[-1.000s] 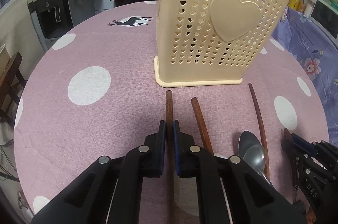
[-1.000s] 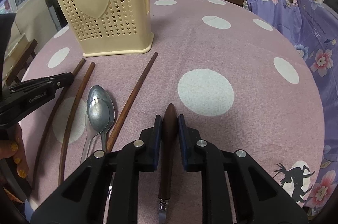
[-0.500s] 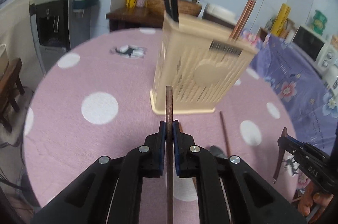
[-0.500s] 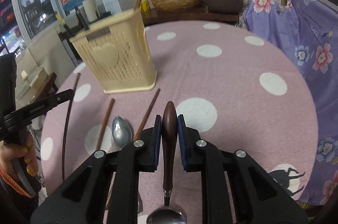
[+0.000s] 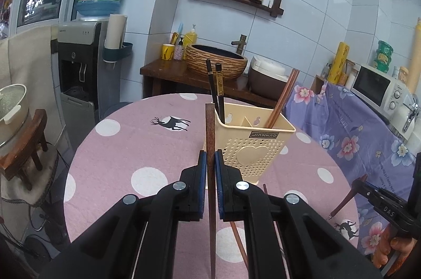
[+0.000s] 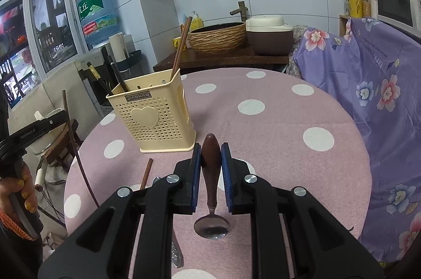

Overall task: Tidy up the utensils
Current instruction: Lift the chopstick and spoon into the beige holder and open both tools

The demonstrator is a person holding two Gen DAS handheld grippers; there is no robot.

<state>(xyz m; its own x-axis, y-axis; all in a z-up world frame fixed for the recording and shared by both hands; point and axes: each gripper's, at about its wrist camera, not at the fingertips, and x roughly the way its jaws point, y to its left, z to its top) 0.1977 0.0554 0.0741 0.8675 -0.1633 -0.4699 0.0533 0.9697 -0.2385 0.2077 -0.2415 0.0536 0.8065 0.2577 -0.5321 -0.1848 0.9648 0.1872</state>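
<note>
Together, two black two-finger grippers are loaded: left gripper (image 5: 208,160) clenches one brown wooden chopstick (image 5: 209,126), right gripper (image 6: 210,155) one wooden-handled steel spoon (image 6: 211,168). Ahead stands one cream perforated plastic holder (image 6: 155,116) labelled "JIANHAO", holding four chopsticks.

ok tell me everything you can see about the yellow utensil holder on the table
The utensil holder is a pale yellow plastic caddy standing upright on the pink polka-dot tablecloth. Its walls are perforated with small heart holes around a raised solid heart, under a dark JIANHAO label. Dividers split the open top into compartments. Two black chopsticks lean out of one end, a brown wooden pair from the other. Neither tool touches it.
</note>
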